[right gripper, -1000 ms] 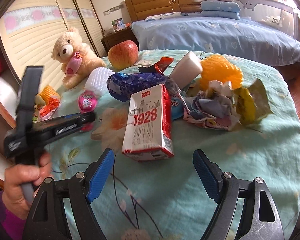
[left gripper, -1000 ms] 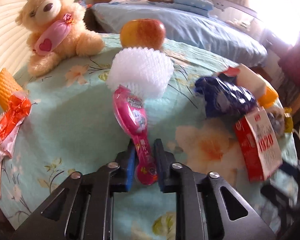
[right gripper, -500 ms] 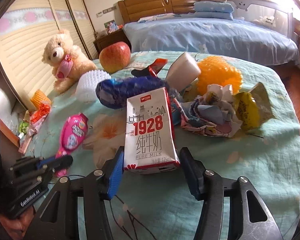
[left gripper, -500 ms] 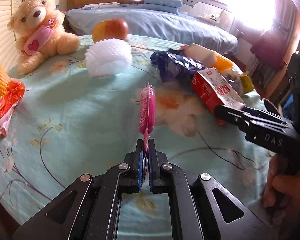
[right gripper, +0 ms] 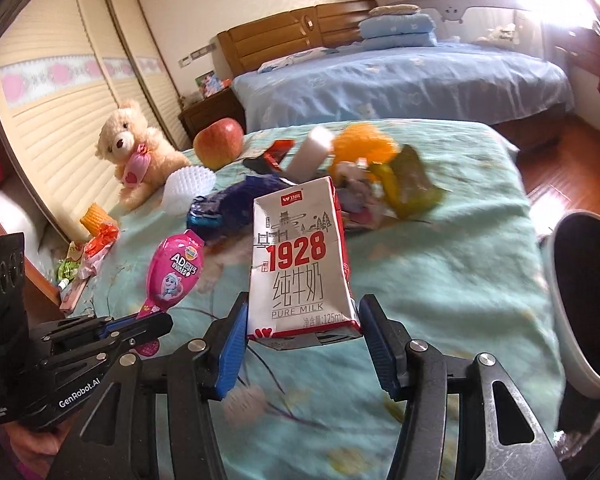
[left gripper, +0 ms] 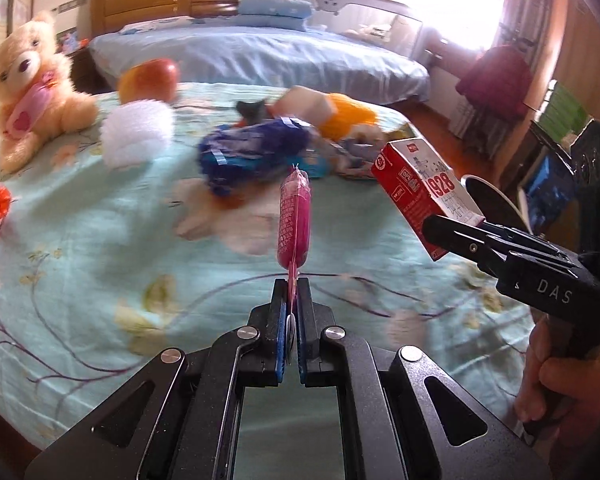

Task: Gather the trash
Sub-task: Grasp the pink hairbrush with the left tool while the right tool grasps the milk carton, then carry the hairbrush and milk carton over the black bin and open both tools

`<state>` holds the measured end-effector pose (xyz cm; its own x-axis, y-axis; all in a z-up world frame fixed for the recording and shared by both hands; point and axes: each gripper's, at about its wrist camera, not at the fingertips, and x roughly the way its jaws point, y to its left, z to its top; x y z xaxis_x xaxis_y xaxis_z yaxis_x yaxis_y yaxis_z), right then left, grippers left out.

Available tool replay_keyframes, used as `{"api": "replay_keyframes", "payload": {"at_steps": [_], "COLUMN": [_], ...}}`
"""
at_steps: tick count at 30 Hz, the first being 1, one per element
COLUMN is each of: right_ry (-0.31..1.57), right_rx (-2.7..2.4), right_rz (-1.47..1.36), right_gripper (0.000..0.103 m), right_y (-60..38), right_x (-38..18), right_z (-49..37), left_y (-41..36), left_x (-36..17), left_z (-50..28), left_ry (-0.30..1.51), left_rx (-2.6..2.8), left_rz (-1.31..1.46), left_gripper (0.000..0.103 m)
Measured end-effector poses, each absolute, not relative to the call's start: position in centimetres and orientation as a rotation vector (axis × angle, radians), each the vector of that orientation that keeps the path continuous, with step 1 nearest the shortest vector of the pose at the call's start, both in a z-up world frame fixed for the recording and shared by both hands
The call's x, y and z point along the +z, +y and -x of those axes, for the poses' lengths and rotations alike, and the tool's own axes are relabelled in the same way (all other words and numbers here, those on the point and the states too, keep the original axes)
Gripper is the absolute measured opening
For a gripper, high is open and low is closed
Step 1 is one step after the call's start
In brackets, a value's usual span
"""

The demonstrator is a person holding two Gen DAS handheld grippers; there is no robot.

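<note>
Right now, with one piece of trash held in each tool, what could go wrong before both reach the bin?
1. The left tool pinches the pink packet only by its thin bottom edge; it may slip out or swing.
2. The right tool grips the milk carton only at its base, and the carton tilts; it could tip free.
3. The two tools are close together, so they could bump on the way to the dark bin.

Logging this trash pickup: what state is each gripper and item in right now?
Left gripper: shut on pink pack.
Pink pack: held edge-on, off the table.
Right gripper: shut on milk carton.
Milk carton: lifted, upright.
Blue bag: crumpled on table.
Apple: resting, whole.
</note>
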<state>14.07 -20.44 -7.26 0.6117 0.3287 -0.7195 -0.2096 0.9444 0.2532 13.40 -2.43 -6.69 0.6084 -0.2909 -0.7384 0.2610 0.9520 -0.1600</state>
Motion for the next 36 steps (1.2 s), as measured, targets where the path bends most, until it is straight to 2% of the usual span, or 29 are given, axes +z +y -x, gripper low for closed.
{"api": "replay_keyframes", "payload": {"at_steps": [36], "right_ry": [0.791], "right_rx": [-0.004], "right_rz": [-0.279], "right_gripper": [0.055], "right_y": [-36.0], "right_x": [-6.4], "right_z": [-8.3], "left_y": [-18.1], "left_x": [-5.5], "left_z": [-14.0], "left_ry": [0.879], "left_rx": [-0.616], "left_rz": [-0.087], "left_gripper": [0.003]}}
